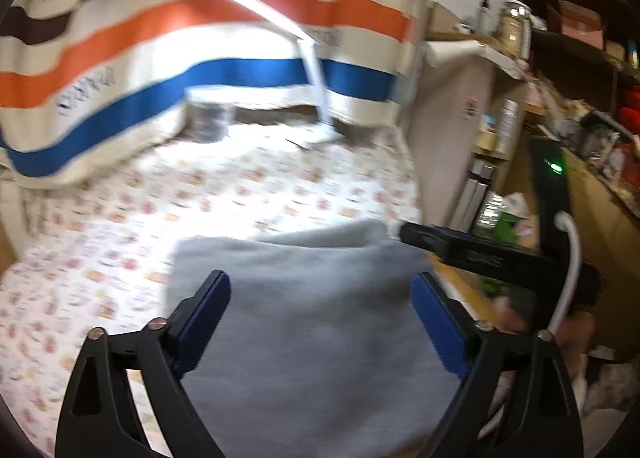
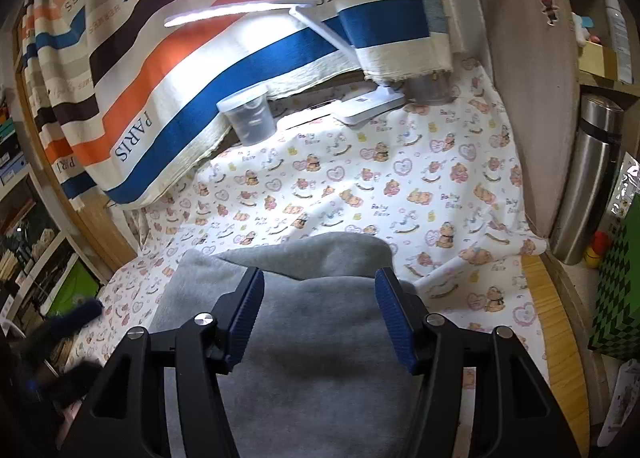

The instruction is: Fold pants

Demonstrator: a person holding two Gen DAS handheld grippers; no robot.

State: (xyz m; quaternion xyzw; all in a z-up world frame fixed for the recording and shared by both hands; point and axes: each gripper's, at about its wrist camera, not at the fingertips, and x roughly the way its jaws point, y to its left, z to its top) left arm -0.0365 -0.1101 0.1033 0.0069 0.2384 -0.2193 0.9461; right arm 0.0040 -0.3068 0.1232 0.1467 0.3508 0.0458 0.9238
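Note:
The grey pants (image 1: pixel 316 298) lie folded in a thick stack on the bear-print cloth (image 1: pixel 240 194) that covers the table. My left gripper (image 1: pixel 320 290) is open above the stack, its blue pads (image 1: pixel 208 322) apart and empty. The left wrist view is blurred. In the right wrist view the pants (image 2: pixel 320 322) lie below my right gripper (image 2: pixel 320 282), which is open and holds nothing. The other gripper shows as a dark blur at the far left of the right wrist view (image 2: pixel 80 310), and at the right of the left wrist view (image 1: pixel 460 246).
A lit white desk lamp (image 2: pixel 360 106) and a clear plastic cup (image 2: pixel 250 114) stand at the back. A striped curtain (image 2: pixel 180 58) hangs behind. A steel flask (image 2: pixel 588 178) and shelves stand right of the table's wooden edge (image 2: pixel 552 330).

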